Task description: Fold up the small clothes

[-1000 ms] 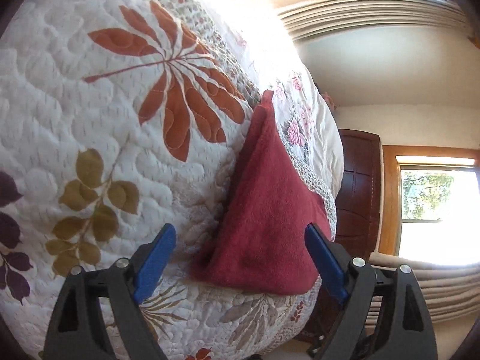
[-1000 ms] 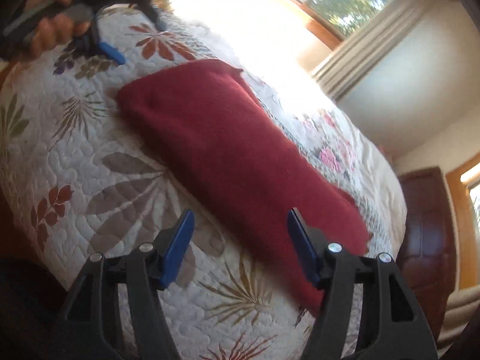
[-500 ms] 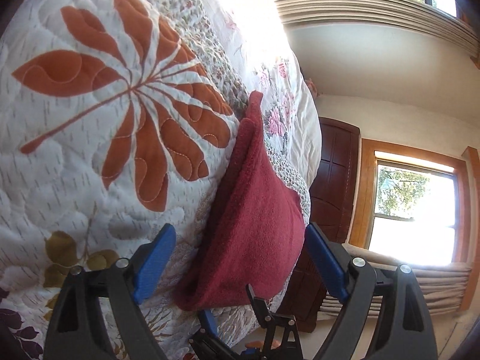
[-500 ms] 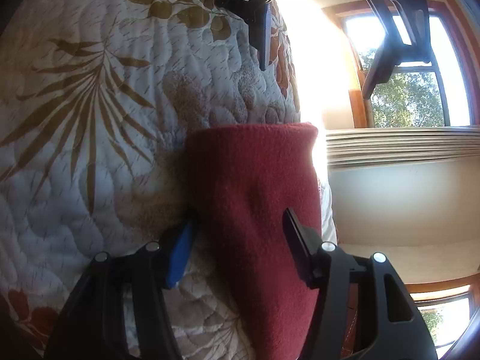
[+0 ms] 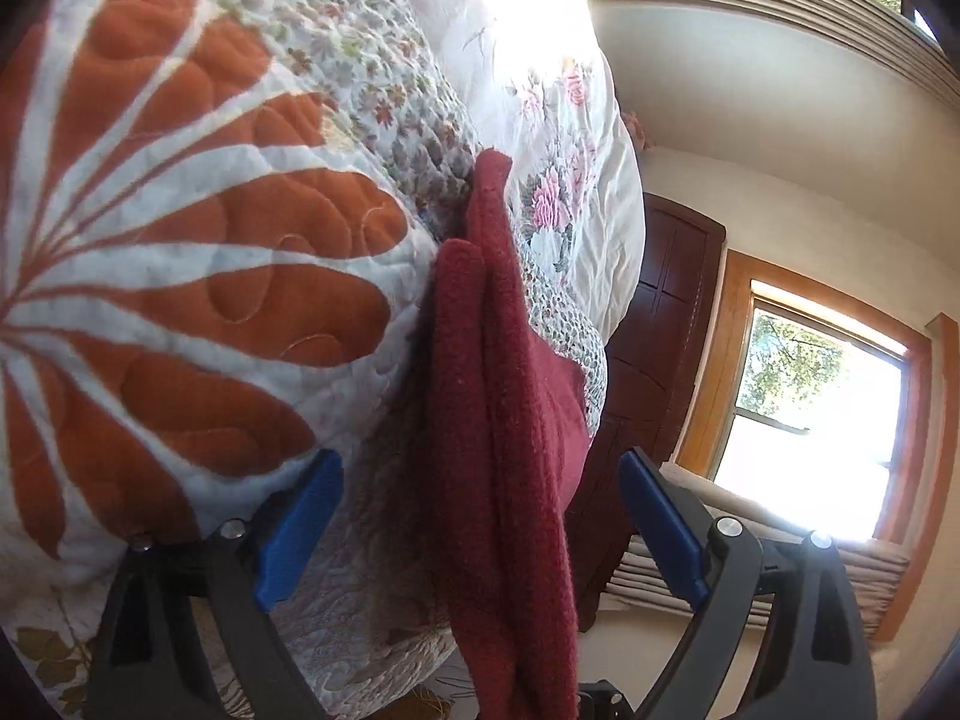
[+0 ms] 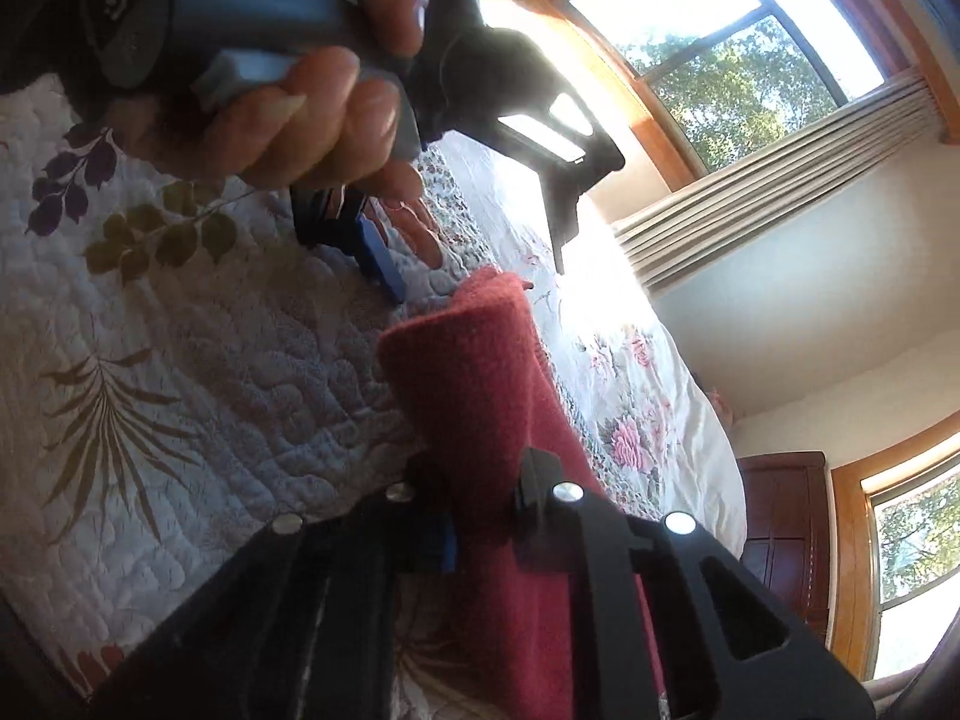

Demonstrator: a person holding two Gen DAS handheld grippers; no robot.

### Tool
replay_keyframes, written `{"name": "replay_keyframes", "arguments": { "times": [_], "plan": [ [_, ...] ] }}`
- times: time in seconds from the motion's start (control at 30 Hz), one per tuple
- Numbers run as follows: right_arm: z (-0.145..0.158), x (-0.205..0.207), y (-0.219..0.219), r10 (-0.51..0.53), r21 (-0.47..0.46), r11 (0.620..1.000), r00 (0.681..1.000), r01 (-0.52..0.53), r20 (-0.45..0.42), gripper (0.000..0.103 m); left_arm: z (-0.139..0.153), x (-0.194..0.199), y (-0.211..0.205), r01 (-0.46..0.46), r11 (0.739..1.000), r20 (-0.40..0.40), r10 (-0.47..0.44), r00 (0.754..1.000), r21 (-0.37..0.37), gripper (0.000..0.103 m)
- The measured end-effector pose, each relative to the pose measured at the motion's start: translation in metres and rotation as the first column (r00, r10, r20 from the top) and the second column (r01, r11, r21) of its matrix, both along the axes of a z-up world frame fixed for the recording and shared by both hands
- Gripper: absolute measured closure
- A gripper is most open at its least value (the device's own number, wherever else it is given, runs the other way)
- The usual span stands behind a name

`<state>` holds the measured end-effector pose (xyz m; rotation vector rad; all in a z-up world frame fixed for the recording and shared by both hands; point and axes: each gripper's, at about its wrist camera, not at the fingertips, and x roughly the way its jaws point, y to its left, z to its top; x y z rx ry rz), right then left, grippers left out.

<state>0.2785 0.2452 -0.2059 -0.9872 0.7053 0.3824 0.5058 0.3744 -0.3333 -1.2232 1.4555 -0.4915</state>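
1. Lying on the quilt (image 5: 198, 276), the red cloth (image 5: 498, 420) is seen in the left wrist view folded into layers, its thick folded edge turned toward the camera.
2. The left tongs (image 5: 480, 534) are held wide apart, and the cloth is seen between the two blue pads (image 5: 297, 531) without being touched by either.
3. One pad is pressed close against the quilt beside the cloth; the other is seen off past the bed's edge, against the window (image 5: 822, 414) and the dark wooden door (image 5: 666, 312).
4. In the right wrist view the right tongs (image 6: 486, 516) are clamped on the cloth (image 6: 480, 396), which is pinched between the near-closed fingers and raised in a rounded fold above the quilt (image 6: 180, 360).
5. Beyond that fold the left tongs (image 6: 468, 252) are seen from the side, gripped by a hand (image 6: 282, 120), with a blue pad (image 6: 381, 261) just beside the cloth's far end.
6. A floral sheet (image 6: 630, 408) is seen past the cloth, brightly lit from a window (image 6: 738, 42).
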Motion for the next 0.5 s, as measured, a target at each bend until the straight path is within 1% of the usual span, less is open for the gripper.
{"name": "replay_keyframes", "arguments": {
  "times": [0.1,0.17,0.23,0.27,0.3,0.33,0.37,0.4,0.43,0.5],
  "plan": [
    [0.002,0.002,-0.001,-0.008,0.025,1.0,1.0,0.009,-0.012,0.093,-0.006,0.028,-0.021,0.077,0.996,-0.042,-0.075,0.996,0.039,0.007],
    [0.007,0.004,-0.004,-0.016,0.043,0.999,1.0,0.017,-0.016,0.093,-0.011,0.042,-0.032,0.121,0.992,-0.088,-0.117,0.989,0.045,0.007],
    [0.01,0.003,-0.003,-0.028,0.059,0.998,0.999,0.029,-0.018,0.094,-0.011,0.051,-0.038,0.149,0.987,-0.109,-0.142,0.984,0.053,0.009],
    [0.013,0.005,-0.005,-0.034,0.07,0.997,0.999,0.035,-0.02,0.094,-0.008,0.055,-0.042,0.172,0.983,-0.099,-0.165,0.981,0.068,0.021],
    [0.013,0.002,-0.005,-0.041,0.082,0.996,0.999,0.043,-0.023,0.094,-0.003,0.059,-0.049,0.215,0.973,-0.083,-0.208,0.975,0.087,0.053],
    [0.015,0.004,-0.006,-0.049,0.094,0.994,0.999,0.051,-0.022,0.094,0.002,0.063,-0.054,0.239,0.964,-0.077,-0.232,0.97,0.115,0.059],
    [0.018,0.005,-0.007,-0.055,0.106,0.993,0.998,0.057,-0.021,0.094,0.007,0.065,-0.057,0.25,0.959,-0.071,-0.242,0.968,0.136,0.069],
    [0.022,0.007,-0.009,-0.065,0.123,0.99,0.998,0.068,-0.024,0.094,0.012,0.066,-0.058,0.259,0.953,-0.065,-0.252,0.966,0.158,0.081],
    [0.023,0.009,-0.014,-0.076,0.141,0.987,0.997,0.079,-0.027,0.094,0.018,0.067,-0.059,0.259,0.949,-0.058,-0.253,0.966,0.176,0.081],
    [0.031,0.017,-0.022,-0.099,0.182,0.978,0.995,0.103,-0.028,0.094,0.033,0.068,-0.061,0.255,0.946,-0.034,-0.253,0.967,0.199,0.085]
  ]
}}
